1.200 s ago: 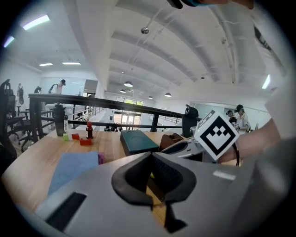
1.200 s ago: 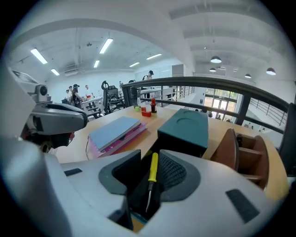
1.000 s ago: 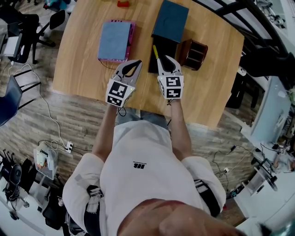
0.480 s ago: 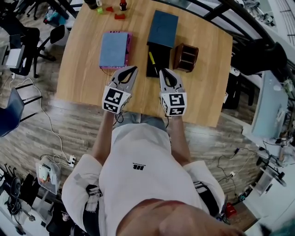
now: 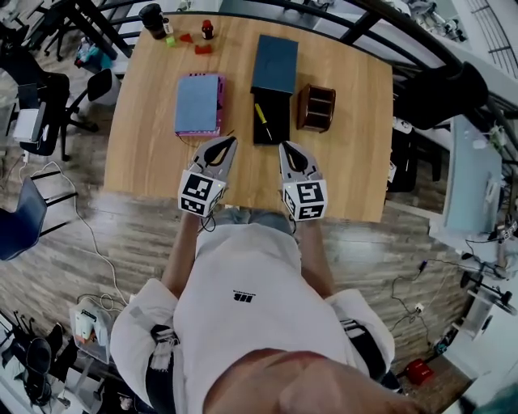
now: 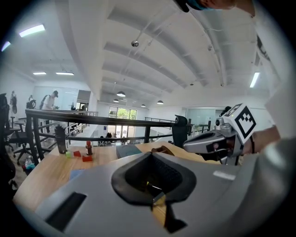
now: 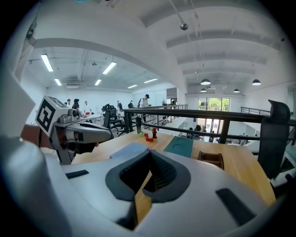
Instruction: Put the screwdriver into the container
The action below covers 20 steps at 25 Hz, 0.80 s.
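Observation:
The screwdriver point(image 5: 261, 120), with a yellow handle, lies inside a long black container point(image 5: 268, 121) at the middle of the wooden table point(image 5: 146, 145). A dark blue lid point(image 5: 275, 63) lies just beyond the container. Both grippers hover over the table's near edge, short of the container and apart from it. My left gripper point(image 5: 229, 142) is shut with nothing in it, and its tips meet in the left gripper view point(image 6: 155, 201). My right gripper point(image 5: 286, 147) is also shut and empty, its jaws closed together in the right gripper view point(image 7: 138, 192).
A blue pad on a pink base point(image 5: 199, 103) lies left of the container. A brown wooden organizer point(image 5: 316, 107) stands to its right. Small red blocks point(image 5: 201, 48) and a dark cup point(image 5: 152, 18) sit at the far edge, by a black railing point(image 5: 356, 24).
Both grippers have drawn back from the container to the table's near edge. The right jaws, open a second ago near the screwdriver, have shut empty. The screwdriver stays in the container.

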Each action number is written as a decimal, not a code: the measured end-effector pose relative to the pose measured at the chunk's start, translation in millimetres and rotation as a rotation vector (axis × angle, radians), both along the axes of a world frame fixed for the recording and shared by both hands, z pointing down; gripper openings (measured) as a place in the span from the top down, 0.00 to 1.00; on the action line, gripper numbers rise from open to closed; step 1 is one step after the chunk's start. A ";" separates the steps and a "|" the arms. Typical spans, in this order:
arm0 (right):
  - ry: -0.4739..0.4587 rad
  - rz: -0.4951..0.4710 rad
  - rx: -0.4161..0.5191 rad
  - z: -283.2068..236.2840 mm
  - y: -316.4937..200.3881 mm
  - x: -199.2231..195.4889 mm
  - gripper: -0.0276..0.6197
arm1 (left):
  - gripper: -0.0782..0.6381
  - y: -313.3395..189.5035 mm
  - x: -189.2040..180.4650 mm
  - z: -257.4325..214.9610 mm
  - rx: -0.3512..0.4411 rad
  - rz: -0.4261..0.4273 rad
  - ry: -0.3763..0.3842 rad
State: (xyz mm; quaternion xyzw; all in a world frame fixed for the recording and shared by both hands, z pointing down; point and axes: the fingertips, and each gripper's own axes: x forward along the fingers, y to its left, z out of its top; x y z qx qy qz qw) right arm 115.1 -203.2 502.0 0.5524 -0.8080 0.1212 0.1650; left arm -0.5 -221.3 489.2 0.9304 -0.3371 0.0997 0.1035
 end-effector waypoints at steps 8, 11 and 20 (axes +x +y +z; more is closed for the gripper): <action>-0.004 0.000 -0.014 2.3 10.7 0.4 0.96 | 0.88 1.8 -4.8 -4.5 0.017 0.009 -0.008; -0.006 -0.007 -0.011 0.4 8.5 -0.8 0.96 | 0.88 0.7 -2.4 -5.7 0.017 0.012 -0.007; -0.009 -0.022 -0.012 -2.0 -2.4 2.1 0.96 | 0.88 -7.1 11.3 -7.4 0.014 0.022 0.004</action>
